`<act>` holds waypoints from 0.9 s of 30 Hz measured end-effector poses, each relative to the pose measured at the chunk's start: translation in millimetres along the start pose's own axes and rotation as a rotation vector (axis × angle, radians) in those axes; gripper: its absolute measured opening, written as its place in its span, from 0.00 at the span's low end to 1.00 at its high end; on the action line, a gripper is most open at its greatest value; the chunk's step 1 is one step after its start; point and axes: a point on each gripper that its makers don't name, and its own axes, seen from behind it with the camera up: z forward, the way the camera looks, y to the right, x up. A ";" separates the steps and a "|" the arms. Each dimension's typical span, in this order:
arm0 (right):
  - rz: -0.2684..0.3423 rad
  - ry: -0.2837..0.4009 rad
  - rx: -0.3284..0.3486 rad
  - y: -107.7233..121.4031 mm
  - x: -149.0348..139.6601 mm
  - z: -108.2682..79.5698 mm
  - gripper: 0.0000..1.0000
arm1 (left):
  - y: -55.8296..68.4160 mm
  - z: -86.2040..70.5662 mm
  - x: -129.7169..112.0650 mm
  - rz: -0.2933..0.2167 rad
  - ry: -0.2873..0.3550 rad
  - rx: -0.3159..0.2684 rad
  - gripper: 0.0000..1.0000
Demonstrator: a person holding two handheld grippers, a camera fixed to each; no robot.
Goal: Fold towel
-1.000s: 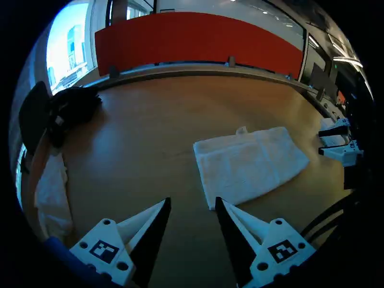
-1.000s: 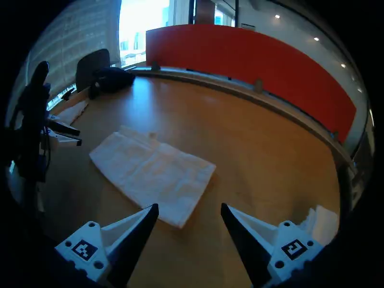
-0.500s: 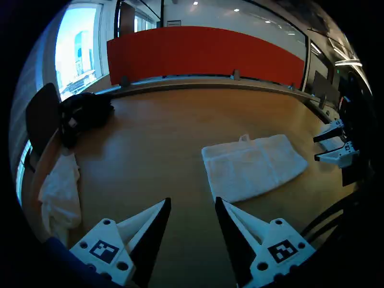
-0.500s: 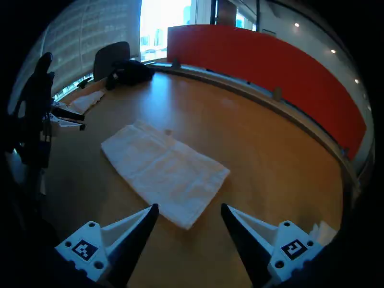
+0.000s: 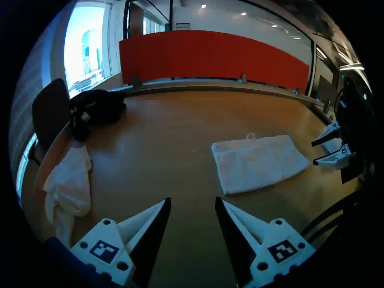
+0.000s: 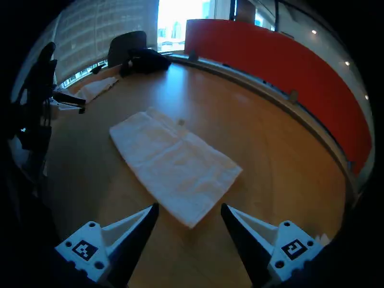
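Near middle of desk, lying flat: soft, limp, light towel, probably best pinched at near corner; left gripper and right gripper wide apart, empty.

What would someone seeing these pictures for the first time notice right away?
Probably the white towel, lying flat as a neat rectangle on the wooden table, just ahead of the open right gripper. Next, the long red partition along the table's far edge, then the black bag and crumpled white cloth at the left in the left gripper view.
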 end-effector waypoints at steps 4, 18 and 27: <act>-0.013 -0.015 0.015 -1.9 -4.7 3.7 1.00 | -1.9 -2.6 -2.0 -0.004 0.006 0.004 0.67; -0.033 -0.093 0.045 0.5 -34.0 19.3 0.95 | -6.7 -12.7 -18.3 -0.011 -0.010 0.009 0.67; -0.021 -0.113 0.048 5.3 -37.8 22.4 0.69 | -8.8 -15.0 -21.8 -0.016 -0.015 0.009 0.67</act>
